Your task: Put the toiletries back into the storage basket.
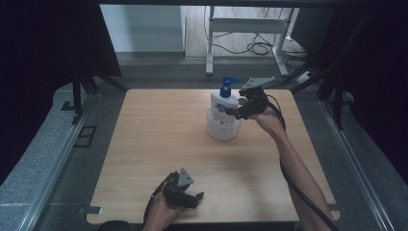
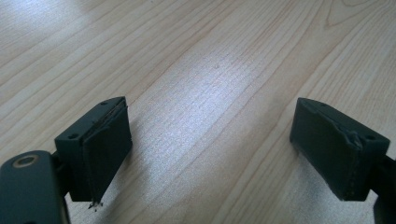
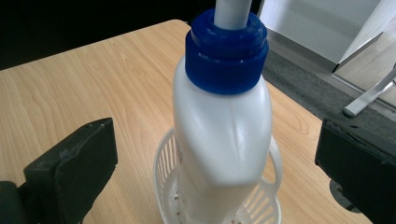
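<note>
Jaws wide apart on both my grippers, nothing held in either.

My right gripper [image 3: 215, 163] brackets a smooth white plastic pump bottle [image 3: 224, 135] with a ribbed blue collar, standing upright in a round, slotted white basket [image 1: 223, 130] at the far right of the pale wood-grain table [image 1: 159, 144]. My left gripper [image 1: 195, 199] hovers at the near edge.

left claw [image 1: 195, 198] spread wide, low; right claw [image 1: 235, 111] spread, extended forward.
</note>
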